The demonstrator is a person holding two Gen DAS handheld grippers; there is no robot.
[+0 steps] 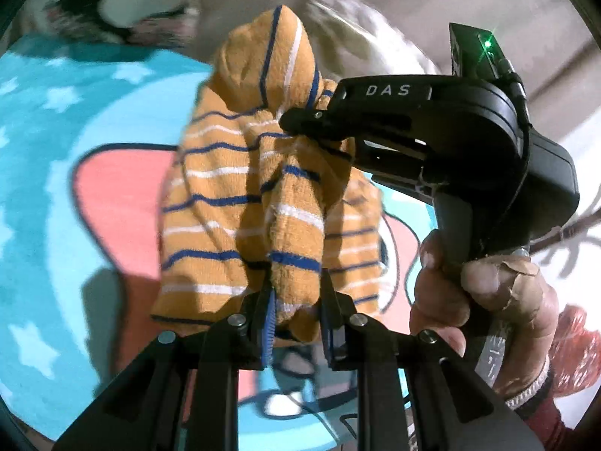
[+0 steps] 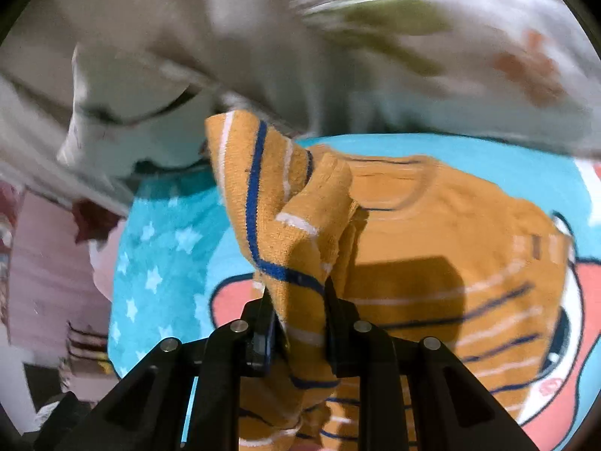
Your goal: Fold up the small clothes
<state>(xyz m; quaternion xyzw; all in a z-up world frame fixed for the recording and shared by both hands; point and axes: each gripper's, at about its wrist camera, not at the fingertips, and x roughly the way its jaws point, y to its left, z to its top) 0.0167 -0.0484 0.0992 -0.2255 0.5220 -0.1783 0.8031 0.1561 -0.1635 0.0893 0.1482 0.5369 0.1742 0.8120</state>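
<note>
Striped orange shirt (image 1: 240,188), with navy and white bands, hangs bunched above a turquoise blanket (image 1: 49,143) printed with stars and a pink cartoon figure; part of it appears to rest on the blanket in the right wrist view. The left gripper (image 1: 295,323) is narrow, its blue-padded jaws pinching a fold of the fabric. The right gripper (image 2: 296,323) is likewise narrow and clamped on another fold of the same shirt (image 2: 432,233); in the left wrist view its black body comes in from the right, held by a hand (image 1: 484,300).

The step looks like lifting two edges to carry them over for a fold. To do it well, I would keep both pinches firm, draw the grippers apart until the cloth between them is taut and free of twists, then lay it down evenly on the blanket so the edges line up. The bunching suggests the fabric needs spreading first.

No container is visible; pale bedding lies blurred behind.
</note>
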